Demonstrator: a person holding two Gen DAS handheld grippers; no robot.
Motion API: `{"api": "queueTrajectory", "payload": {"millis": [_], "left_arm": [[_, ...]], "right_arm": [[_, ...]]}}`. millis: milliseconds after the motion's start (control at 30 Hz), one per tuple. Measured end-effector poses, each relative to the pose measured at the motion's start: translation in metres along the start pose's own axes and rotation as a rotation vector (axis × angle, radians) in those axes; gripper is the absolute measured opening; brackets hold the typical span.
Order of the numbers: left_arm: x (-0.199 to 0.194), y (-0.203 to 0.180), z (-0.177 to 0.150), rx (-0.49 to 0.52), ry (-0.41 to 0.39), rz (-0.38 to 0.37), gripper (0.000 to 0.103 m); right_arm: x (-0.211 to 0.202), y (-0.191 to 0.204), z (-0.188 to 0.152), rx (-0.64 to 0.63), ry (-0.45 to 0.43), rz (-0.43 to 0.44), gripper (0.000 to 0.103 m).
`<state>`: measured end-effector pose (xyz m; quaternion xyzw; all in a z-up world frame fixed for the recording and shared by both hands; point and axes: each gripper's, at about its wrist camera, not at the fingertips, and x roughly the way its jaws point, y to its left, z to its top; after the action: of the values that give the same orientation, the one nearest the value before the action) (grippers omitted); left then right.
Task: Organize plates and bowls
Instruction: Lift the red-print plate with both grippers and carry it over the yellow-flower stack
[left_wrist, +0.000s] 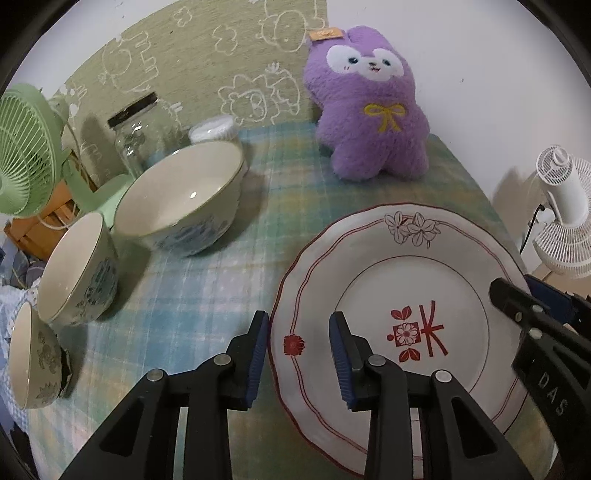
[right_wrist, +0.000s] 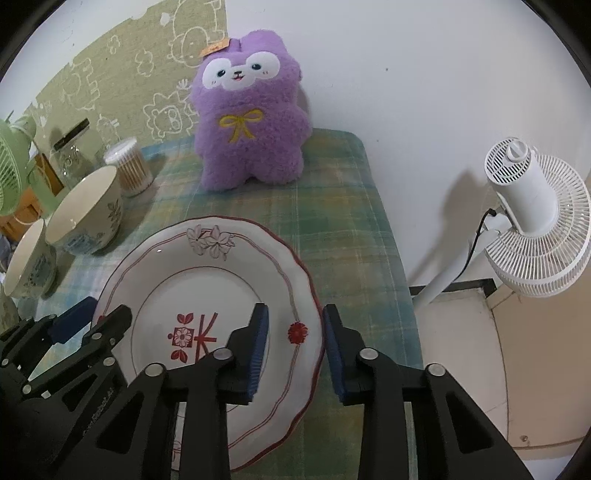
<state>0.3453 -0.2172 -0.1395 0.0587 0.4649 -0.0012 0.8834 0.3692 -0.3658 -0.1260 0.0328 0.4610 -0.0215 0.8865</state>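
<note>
A white plate (left_wrist: 388, 273) with a red rim and red flower print lies flat on the checked cloth; it also shows in the right wrist view (right_wrist: 221, 273). My left gripper (left_wrist: 299, 350) is open and straddles the plate's left rim. My right gripper (right_wrist: 295, 343) is open and straddles the plate's right rim; it shows at the right edge of the left wrist view (left_wrist: 517, 299). A large bowl (left_wrist: 184, 199), a medium bowl (left_wrist: 77, 269) and a small bowl (left_wrist: 33, 362) stand in a row to the left of the plate.
A purple plush toy (left_wrist: 369, 110) stands at the back of the table. A glass jar (left_wrist: 136, 136) and a cotton-swab tub (right_wrist: 127, 166) stand behind the bowls. A green fan (left_wrist: 26, 151) is at far left. A white fan (right_wrist: 532, 218) stands off the table's right edge.
</note>
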Motion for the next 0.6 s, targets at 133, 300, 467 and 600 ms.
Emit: {"api": "queueTrajectory", "payload": {"millis": [133,300,467,600], "left_arm": [[-0.003,0.007,-0.007,-0.005,0.001,-0.004,0.027],[-0.005,0.011,-0.008,-0.010,-0.016,-0.007,0.026],[-0.005,0.010,-0.009,0.022,-0.035,-0.007,0.026],[-0.007,0.012,-0.010,0.010,-0.038,-0.017,0.026]], "right_arm": [[-0.001,0.006,-0.006,-0.015,0.011,-0.018,0.028],[0.002,0.009,-0.013,0.000,0.039,-0.020,0.028],[0.004,0.009,-0.013,0.008,0.048,-0.024,0.028],[0.003,0.010,-0.013,0.007,0.045,-0.030,0.028]]}}
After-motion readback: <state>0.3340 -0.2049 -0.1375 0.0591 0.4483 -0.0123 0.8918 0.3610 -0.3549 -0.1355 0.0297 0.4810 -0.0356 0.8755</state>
